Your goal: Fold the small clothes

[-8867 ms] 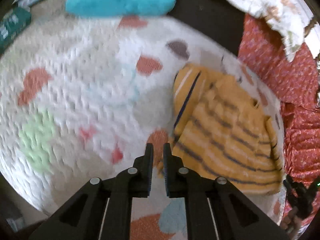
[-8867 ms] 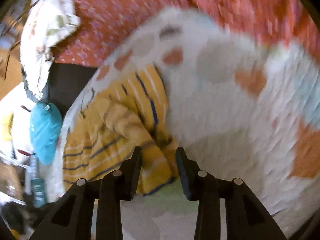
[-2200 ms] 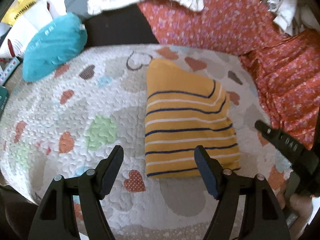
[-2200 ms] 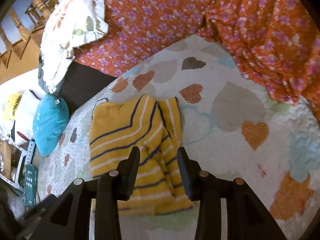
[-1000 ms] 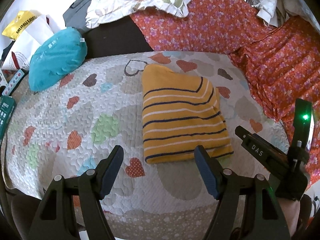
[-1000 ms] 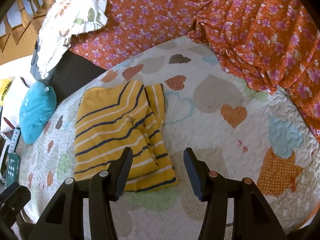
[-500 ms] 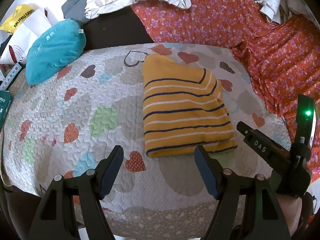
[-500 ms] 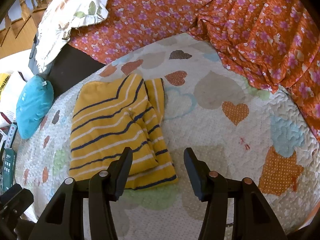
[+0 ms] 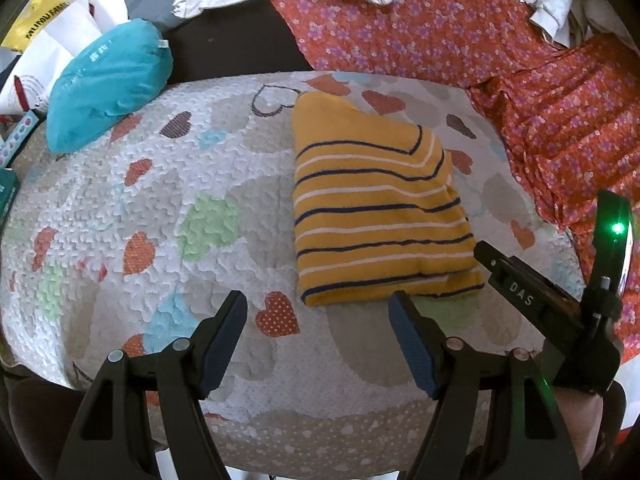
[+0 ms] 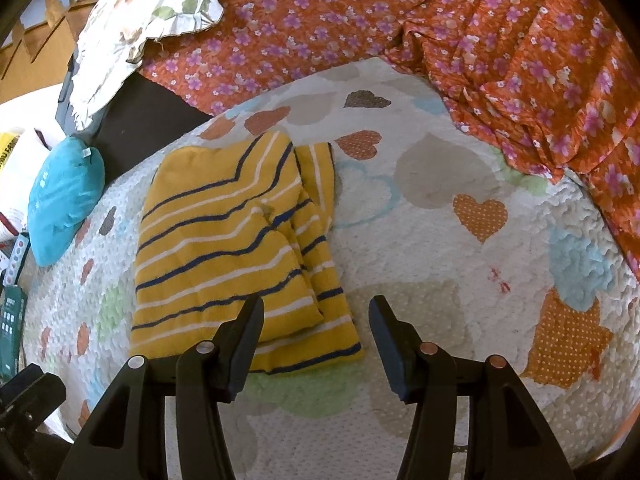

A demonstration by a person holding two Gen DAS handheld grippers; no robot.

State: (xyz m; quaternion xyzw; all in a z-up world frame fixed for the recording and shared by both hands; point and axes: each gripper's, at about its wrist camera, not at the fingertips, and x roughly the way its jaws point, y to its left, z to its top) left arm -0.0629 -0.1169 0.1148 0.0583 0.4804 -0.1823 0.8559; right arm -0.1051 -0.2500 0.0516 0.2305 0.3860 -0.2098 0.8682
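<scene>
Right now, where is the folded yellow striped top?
The yellow striped top lies folded flat on the heart quilt, just beyond both open grippers, with the teal pillow farther left.

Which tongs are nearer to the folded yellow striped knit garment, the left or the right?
Right. The right tongs hang open over the folded yellow striped knit garment's near corner. The left tongs, also open, sit just short of its near edge.

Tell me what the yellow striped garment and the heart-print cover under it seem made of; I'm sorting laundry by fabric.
The yellow striped garment looks like a soft knit, probably cotton or fleece: matte, slightly fuzzy, thick at the folds. The heart-print cover looks like quilted cotton, with a puckered, stitched, matte surface.
</scene>
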